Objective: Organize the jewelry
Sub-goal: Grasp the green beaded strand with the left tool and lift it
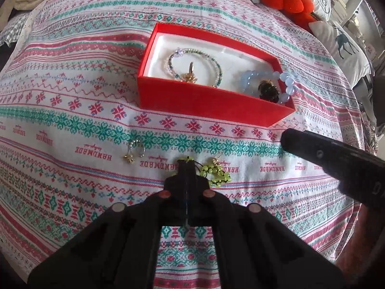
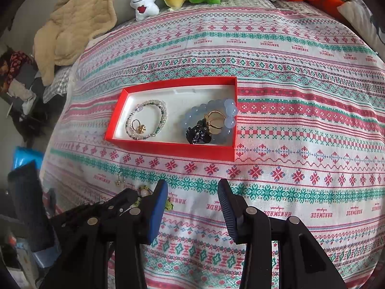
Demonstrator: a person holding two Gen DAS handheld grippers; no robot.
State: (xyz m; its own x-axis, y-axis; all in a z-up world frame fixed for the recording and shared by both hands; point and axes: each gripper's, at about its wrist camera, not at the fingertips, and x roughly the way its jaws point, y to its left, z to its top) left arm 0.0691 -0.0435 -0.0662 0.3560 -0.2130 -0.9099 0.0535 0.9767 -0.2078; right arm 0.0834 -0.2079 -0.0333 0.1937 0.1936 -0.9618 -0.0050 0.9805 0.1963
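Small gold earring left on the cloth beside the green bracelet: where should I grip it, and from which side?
Take the earring from straight above, pinching across its curved hoop rather than the gold charm at its near end. It lies flat on the cloth, apart from the green bracelet, so nothing crowds a top approach. The right hand-held gripper is open and free; the left hand-held gripper looks shut on the bracelet.

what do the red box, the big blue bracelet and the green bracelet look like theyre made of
Red box: looks like matte cardboard, with thin straight walls and a white lining.
Blue bracelet: large round translucent beads, glossy, glass or stone; cannot tell which.
Green bracelet: small yellow-green translucent beads on dark cord, likely glass or plastic. The left gripper is closed on it.
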